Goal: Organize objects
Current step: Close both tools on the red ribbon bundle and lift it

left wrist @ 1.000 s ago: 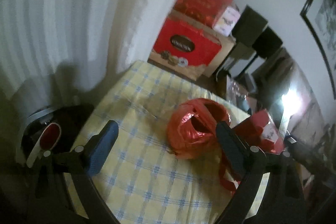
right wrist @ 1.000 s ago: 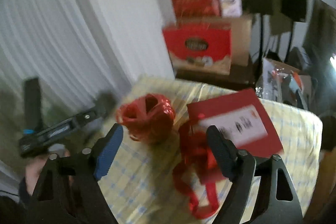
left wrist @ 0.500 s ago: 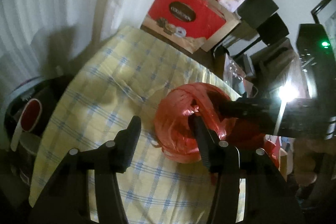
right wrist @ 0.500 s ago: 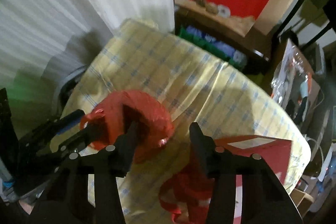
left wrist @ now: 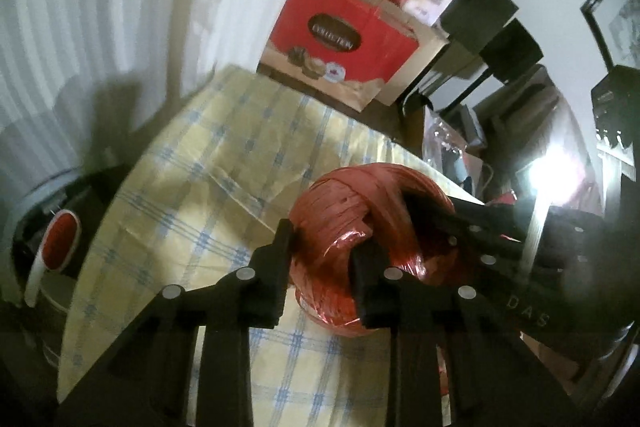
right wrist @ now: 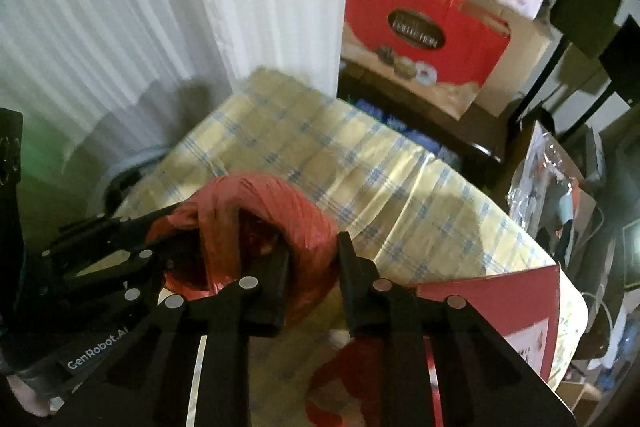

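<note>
Matte black left claw [left wrist: 322,259], silver round screws, right claw [right wrist: 312,267] alike, white "GenRobot.AI" lettering

One red twine roll [left wrist: 372,227], one red card [right wrist: 520,303], two tongs.

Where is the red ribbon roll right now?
The red ribbon roll sits on the yellow checked tablecloth, low and central in both wrist views, its rim pinched from opposite sides by the left gripper and right gripper.
</note>
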Available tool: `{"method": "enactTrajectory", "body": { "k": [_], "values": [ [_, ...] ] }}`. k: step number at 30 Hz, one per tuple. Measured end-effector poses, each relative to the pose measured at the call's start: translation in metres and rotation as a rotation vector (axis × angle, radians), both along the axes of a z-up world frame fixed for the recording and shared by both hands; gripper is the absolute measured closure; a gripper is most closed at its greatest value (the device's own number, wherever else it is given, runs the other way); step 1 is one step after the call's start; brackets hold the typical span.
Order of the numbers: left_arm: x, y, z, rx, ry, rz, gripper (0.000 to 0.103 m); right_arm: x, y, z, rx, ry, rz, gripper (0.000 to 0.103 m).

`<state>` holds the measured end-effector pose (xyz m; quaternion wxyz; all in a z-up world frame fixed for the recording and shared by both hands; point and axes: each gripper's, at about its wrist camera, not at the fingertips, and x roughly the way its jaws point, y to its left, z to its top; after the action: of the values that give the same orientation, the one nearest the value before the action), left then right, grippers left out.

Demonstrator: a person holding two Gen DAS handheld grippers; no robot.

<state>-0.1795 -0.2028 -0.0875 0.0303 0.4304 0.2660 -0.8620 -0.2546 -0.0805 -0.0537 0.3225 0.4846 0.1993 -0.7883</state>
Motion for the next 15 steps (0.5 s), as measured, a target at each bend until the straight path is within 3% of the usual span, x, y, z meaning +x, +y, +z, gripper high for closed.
{"method": "enactTrajectory", "body": {
  "k": [15],
  "values": [
    [0.072,0.063,0.073,-0.287,0.151,-0.074,0.081,0.099,0.052,0.049,-0.161,0.304,-0.062,0.084]
  ]
}}
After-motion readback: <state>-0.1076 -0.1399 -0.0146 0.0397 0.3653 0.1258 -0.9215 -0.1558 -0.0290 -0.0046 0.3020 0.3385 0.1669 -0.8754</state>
